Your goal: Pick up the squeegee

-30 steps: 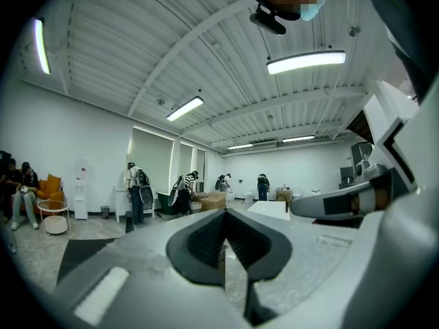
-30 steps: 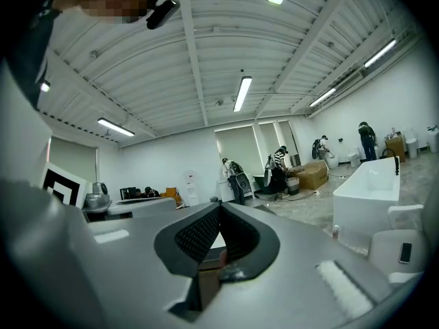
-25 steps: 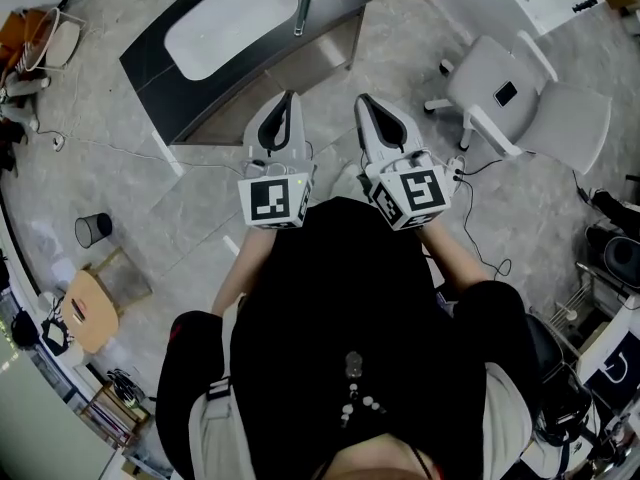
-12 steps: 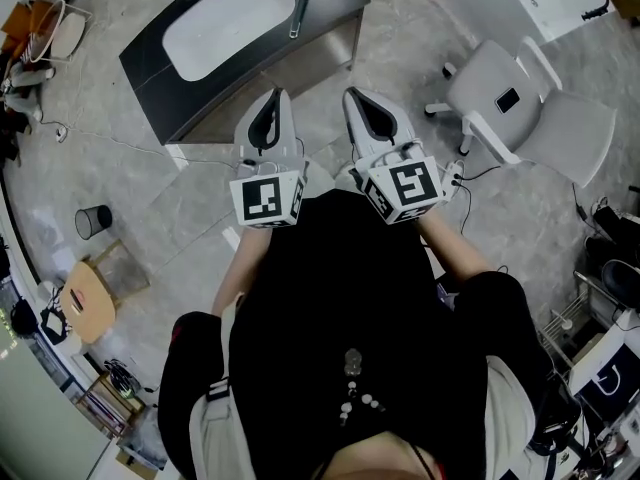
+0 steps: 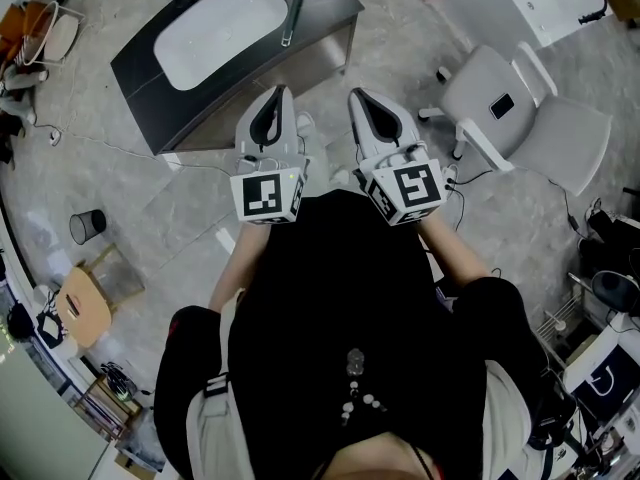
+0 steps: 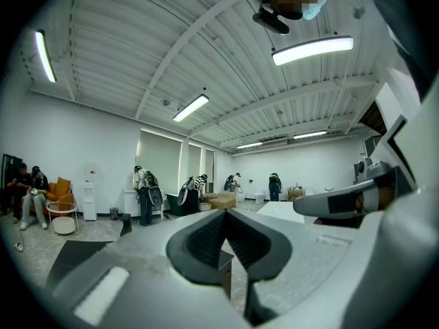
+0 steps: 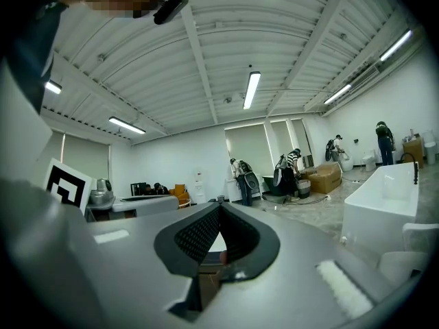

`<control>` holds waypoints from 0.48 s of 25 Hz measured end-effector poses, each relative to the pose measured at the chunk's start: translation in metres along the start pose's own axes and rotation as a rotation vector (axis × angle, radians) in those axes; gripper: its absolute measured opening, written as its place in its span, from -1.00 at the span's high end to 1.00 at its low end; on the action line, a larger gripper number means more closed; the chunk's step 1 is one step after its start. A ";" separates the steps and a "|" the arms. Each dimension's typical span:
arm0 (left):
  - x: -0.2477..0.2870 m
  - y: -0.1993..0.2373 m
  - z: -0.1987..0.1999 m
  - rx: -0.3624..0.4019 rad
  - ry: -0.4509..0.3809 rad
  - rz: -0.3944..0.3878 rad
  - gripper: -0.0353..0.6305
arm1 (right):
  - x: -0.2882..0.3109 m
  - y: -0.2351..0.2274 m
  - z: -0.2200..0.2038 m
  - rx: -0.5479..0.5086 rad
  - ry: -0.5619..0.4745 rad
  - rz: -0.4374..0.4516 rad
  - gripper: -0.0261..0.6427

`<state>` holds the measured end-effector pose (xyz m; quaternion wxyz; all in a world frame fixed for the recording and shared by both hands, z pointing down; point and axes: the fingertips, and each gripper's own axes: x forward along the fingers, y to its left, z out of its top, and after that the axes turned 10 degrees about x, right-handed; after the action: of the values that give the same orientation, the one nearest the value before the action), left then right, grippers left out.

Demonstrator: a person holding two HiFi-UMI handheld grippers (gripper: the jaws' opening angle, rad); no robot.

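Bright, even light from ceiling strips (image 6: 312,49) fills every view, casting only faint, soft shadows on the floor (image 5: 130,198), while both gripper views bulge fish-eye with black corners, the left tool (image 6: 225,212) looms slightly soft up close, and the strips glare white.

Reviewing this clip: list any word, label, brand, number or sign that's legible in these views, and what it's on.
None legible in any view.
Left hand-held gripper and right hand-held gripper: black-and-white square marker patterns only, no letters or digits.
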<state>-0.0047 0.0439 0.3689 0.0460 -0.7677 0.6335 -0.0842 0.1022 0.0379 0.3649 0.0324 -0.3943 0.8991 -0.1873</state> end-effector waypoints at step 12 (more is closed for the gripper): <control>0.077 0.007 0.000 -0.007 -0.006 -0.060 0.89 | 0.038 -0.050 0.011 0.007 0.021 -0.073 0.92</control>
<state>0.0031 -0.0326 0.3733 0.0427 -0.7869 0.6102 -0.0809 0.1130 -0.0240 0.3759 0.0178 -0.4246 0.8838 -0.1956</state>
